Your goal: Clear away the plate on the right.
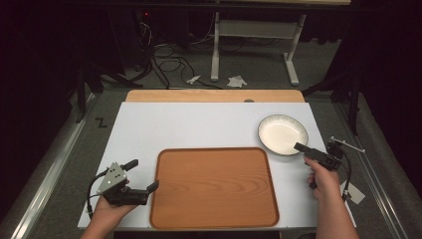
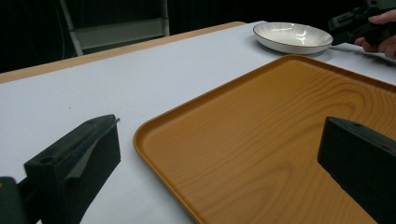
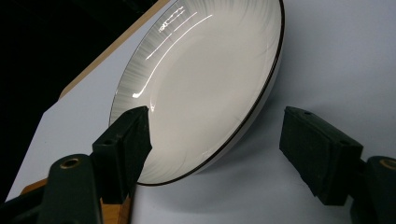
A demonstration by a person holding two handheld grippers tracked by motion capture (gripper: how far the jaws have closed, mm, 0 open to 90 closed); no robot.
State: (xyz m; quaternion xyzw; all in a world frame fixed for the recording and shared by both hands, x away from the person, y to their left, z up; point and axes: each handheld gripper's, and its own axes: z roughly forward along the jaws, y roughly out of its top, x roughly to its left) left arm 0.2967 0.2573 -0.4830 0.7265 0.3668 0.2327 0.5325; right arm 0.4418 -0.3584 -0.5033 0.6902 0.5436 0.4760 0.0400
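Right gripper view is showing my right gripper (image 3: 217,144) spreading its jaws astride the white plate's (image 3: 201,93) rim, so I am judging a square, deep bite safest.

Left hand-held gripper (image 1: 143,176): black body, two black blocky jaws, grey three-cornered plate on top with small dark dots, black cable looping off its rear. In the left gripper view its jaws are matte black rectangular blocks, the left one with a small round hole near its tip. Right hand-held gripper (image 1: 300,147): black, a thin white bar sticking out at its back, black cable hanging down. In the right gripper view its jaws are black blocks with brass-coloured rivets at the base. Left hand (image 1: 110,205) and right hand (image 1: 323,181) bare, forearms bare, no sleeves visible.
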